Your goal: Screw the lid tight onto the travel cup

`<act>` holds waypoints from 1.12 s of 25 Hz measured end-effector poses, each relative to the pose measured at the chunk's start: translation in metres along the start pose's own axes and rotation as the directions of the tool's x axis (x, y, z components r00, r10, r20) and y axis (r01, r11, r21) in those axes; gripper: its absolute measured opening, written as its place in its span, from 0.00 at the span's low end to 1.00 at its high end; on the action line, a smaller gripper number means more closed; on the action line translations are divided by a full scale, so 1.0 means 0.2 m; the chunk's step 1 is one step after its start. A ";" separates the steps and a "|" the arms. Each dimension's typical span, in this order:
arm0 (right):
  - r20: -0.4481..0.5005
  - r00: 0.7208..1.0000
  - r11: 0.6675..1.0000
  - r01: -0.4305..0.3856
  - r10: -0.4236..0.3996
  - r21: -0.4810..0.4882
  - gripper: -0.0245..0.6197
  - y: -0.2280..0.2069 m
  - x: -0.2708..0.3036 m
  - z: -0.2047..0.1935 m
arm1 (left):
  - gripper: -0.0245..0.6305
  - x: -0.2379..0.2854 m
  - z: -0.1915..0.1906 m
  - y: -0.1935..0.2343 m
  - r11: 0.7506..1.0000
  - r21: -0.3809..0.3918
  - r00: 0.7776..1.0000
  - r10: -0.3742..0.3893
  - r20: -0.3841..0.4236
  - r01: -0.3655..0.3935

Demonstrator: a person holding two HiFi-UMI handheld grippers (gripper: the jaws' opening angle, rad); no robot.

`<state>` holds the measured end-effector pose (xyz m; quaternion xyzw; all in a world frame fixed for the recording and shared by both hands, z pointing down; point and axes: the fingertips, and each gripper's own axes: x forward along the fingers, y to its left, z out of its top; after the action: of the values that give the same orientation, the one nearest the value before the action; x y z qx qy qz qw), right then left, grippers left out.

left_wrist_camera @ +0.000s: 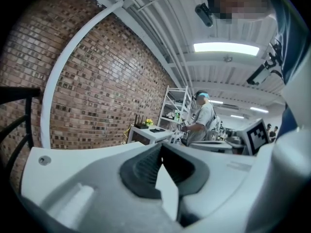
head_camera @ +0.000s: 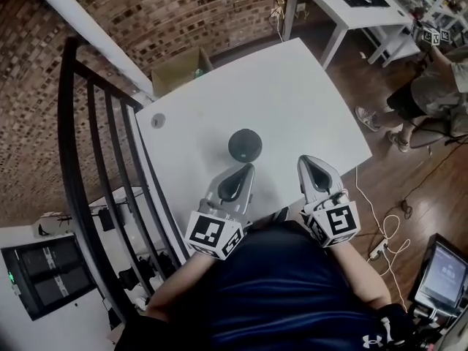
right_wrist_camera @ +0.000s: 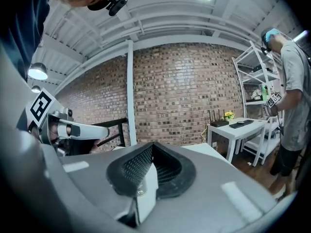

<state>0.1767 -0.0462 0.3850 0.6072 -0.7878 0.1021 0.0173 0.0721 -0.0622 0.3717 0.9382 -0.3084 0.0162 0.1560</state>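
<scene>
Fingers on our left gripper [head_camera: 247, 171] are clenched together with nothing between them, and those of our right gripper [head_camera: 307, 161] are clenched and empty as well. Both grippers sit low in the head view, at the near edge of the white table [head_camera: 292, 86].

Just above and between them stands the travel cup [head_camera: 245, 145], apart from both, a dark round shape seen from straight overhead. We see no loose lid on the table, so the lid may already sit on the cup (from this angle we cannot tell whether it is there or how tight). That would fit a lid only resting on its thread as well as one already screwed down.

The risks lie in the cup standing free on a smooth top. A nudge from one clenched gripper could slide or topple it. Turning the lid without bracing the body would likely spin the whole cup. Neither gripper view shows the cup, so any approach is guided by the head view alone.
</scene>
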 end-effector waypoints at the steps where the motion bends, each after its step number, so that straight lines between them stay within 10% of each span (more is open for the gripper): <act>1: -0.001 1.000 1.000 0.000 0.000 -0.007 0.05 0.00 0.00 0.00 | 0.05 0.00 0.00 0.00 1.000 -0.001 1.000 0.000 0.000 0.000; 28: -0.006 0.999 0.999 -0.033 0.032 -0.034 0.05 0.02 0.01 -0.01 | 0.05 0.00 -0.05 0.02 1.000 -0.010 1.000 0.019 -0.024 -0.019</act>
<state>0.1719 -0.0476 0.3878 0.5936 -0.7991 0.0908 0.0282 0.0700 -0.0618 0.3826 0.9342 -0.3154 0.0273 0.1643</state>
